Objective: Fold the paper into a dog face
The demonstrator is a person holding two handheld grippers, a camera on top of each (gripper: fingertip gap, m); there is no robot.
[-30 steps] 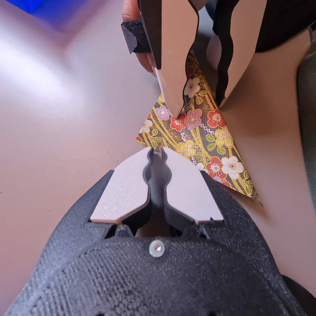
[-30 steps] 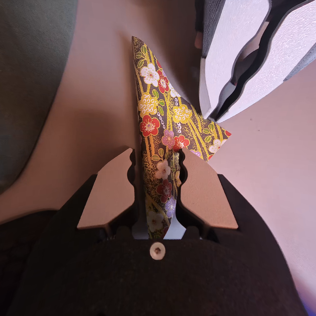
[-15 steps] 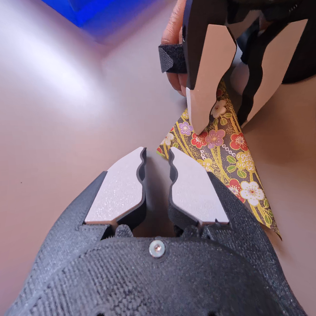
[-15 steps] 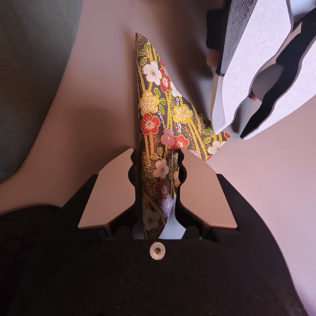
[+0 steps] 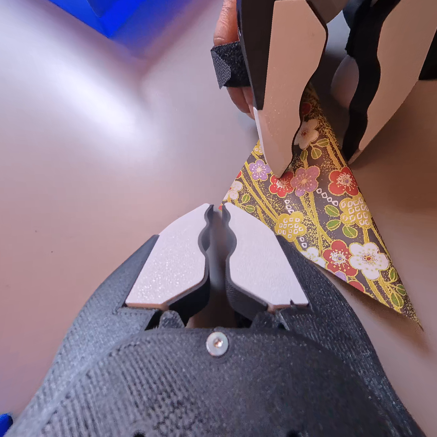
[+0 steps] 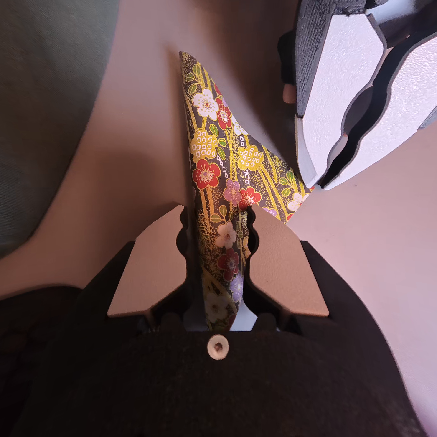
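The left gripper (image 5: 217, 208) was nearly clenched on the corner of the floral paper (image 5: 314, 212); whether it truly gripped is unclear. The right gripper (image 6: 216, 210) stood parted, pinning the folded triangle to the table (image 5: 94, 189). Likely an ear fold was beginning; next, lift that corner across while keeping the paper pinned.

dark floral paper (image 5: 307, 212), blue box (image 5: 113, 16)

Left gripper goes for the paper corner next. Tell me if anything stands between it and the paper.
Nothing visible does. The left gripper, nearly shut, sits right at the near corner of the paper. The right gripper presses farther up.
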